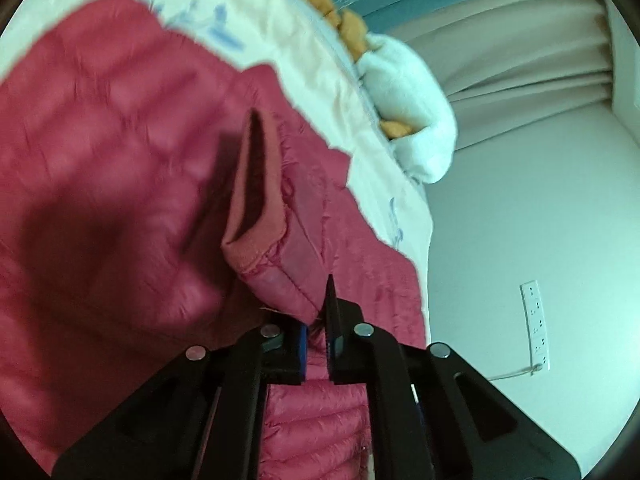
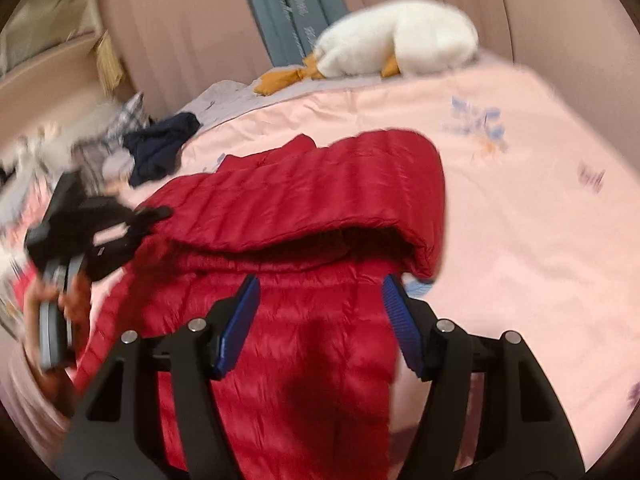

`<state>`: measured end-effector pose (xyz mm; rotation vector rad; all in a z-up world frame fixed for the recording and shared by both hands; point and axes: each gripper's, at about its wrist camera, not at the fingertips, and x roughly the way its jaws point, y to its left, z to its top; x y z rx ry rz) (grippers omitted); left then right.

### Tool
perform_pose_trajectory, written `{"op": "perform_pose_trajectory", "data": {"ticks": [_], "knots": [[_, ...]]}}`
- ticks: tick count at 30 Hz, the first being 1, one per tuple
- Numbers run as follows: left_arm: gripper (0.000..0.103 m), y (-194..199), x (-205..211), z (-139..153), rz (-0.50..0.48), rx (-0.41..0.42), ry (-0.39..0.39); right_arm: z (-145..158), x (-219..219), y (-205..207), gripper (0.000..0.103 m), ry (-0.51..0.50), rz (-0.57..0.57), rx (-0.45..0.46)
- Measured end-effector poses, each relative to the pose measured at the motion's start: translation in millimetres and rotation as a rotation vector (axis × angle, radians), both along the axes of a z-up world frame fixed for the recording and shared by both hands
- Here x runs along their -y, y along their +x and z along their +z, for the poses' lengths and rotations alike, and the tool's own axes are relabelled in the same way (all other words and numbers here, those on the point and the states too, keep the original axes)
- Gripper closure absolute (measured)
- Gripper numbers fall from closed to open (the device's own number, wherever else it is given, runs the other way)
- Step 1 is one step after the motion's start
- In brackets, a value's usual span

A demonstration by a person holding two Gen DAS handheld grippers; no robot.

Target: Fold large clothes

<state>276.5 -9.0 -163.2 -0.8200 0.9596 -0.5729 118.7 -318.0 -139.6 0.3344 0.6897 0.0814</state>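
A red quilted down jacket (image 2: 304,200) lies on the pale bedspread (image 2: 520,208), its upper part folded over the lower. In the left wrist view the jacket (image 1: 100,160) looks pink-red. My left gripper (image 1: 318,312) is shut on the jacket's sleeve cuff (image 1: 276,256) and holds it lifted above the jacket. The left gripper also shows in the right wrist view (image 2: 160,213) at the jacket's left edge. My right gripper (image 2: 320,304) is open and empty, hovering just above the jacket's lower part with blue pads (image 2: 240,320) spread wide.
A white goose plush (image 2: 396,44) with orange feet lies at the bed's far edge, also in the left wrist view (image 1: 412,92). Dark and plaid clothes (image 2: 160,148) are piled at the bed's far left. Curtains hang behind. A power strip (image 1: 536,326) lies on the floor.
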Motion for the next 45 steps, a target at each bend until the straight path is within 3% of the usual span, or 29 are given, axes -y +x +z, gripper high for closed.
{"op": "perform_pose_trajectory", "data": {"ticks": [3, 7, 9, 14, 17, 20, 22, 24, 26, 29, 33, 39, 41, 45], "knots": [[0.097, -3.5, -14.0, 15.1, 0.018, 0.044, 0.024, -14.2, 18.1, 29.6, 0.038, 0.169, -0.003, -0.033], [0.097, -7.6, -37.6, 19.1, 0.054, 0.052, 0.043, -43.9, 46.7, 54.4, 0.042, 0.425, -0.118, -0.086], [0.097, -9.6, -49.3, 13.9, 0.081, 0.035, 0.035, -50.8, 53.6, 51.7, 0.041, 0.497, -0.168, -0.086], [0.097, -9.0, -81.7, -6.1, 0.172, -0.015, 0.05, -55.5, 50.7, 44.6, 0.039, 0.49, -0.157, -0.09], [0.096, -6.8, -84.4, -24.7, 0.152, -0.071, 0.14, -60.3, 54.5, 51.0, 0.04, 0.438, -0.197, -0.128], [0.096, -8.3, -91.7, -34.3, 0.163, -0.09, 0.133, -66.2, 62.6, 50.9, 0.04, 0.457, -0.237, -0.155], [0.095, -8.3, -93.7, -34.8, 0.146, -0.104, 0.135, -64.9, 66.0, 48.2, 0.04, 0.432, -0.247, -0.17], [0.085, -10.9, -93.7, -27.4, 0.103, -0.096, 0.17, -57.7, 66.1, 41.5, 0.039, 0.389, -0.236, -0.169], [0.074, -19.3, -94.9, -16.3, 0.069, -0.076, 0.236, -39.5, 62.4, 32.4, 0.038, 0.286, -0.217, -0.134], [0.066, -30.1, -100.1, 5.9, 0.079, 0.0, 0.37, -10.5, 49.3, 26.5, 0.038, 0.112, -0.187, -0.073], [0.058, -29.8, -100.0, 30.1, 0.092, 0.077, 0.439, 14.0, 18.7, 41.2, 0.038, -0.069, -0.124, -0.037], [0.058, 2.7, -41.7, 53.3, -0.012, 0.183, 0.541, 25.4, -23.0, 94.3, 0.043, -0.185, -0.059, -0.05], [0.058, 18.3, -18.6, 49.5, -0.039, 0.199, 0.636, 26.5, -34.5, 110.9, 0.045, -0.217, -0.05, -0.048], [0.058, 35.8, -1.1, 24.0, -0.087, 0.164, 0.718, 10.4, -50.5, 136.4, 0.05, -0.283, -0.017, -0.096]]}}
